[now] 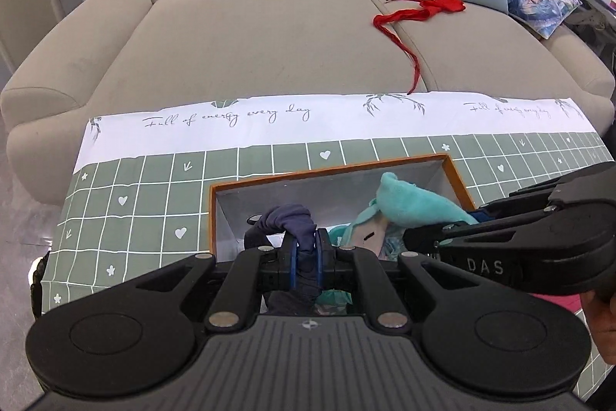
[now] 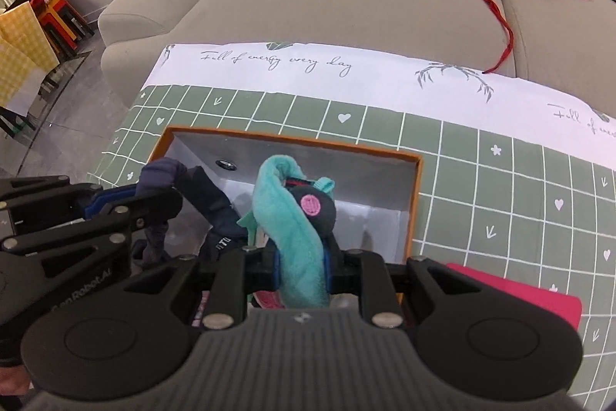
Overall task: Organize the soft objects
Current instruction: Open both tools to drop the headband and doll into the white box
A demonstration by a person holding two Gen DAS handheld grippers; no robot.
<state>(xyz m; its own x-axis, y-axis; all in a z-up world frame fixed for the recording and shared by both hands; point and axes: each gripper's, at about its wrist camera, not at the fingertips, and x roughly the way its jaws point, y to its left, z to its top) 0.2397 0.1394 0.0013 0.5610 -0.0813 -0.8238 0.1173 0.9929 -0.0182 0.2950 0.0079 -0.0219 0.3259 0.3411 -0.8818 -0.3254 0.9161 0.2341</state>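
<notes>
Orange-rimmed rectangular cardboard box with grey inner walls [image 2: 415, 195] sits on the green grid-patterned tablecloth [image 2: 500, 180]; everything below is placed relative to this box. Inside it: a crumpled dark navy fabric garment [image 1: 294, 224] at the left part, a teal plush doll with a black head patch and pink round emblem [image 2: 296, 214] at the right part.

Left gripper [image 1: 307, 257] is over the box's near-left side, fingers [image 1: 292, 259] pinching a fold of the navy garment, which bunches up above the pads. Right gripper [image 2: 301, 266] is over the box's near-right side, fingers [image 2: 327, 264] clamped on a thick teal limb of the plush doll; the limb arches up past the pads.

A flat magenta card-like item [image 2: 539, 299] lies just right of the box's near corner, partly covered by the right gripper body. A red fabric ribbon [image 1: 414, 22] lies well beyond the box on the beige sofa [image 1: 250, 33]. Box floor and near wall are hidden behind both grippers; the doll's face is hard to make out.
</notes>
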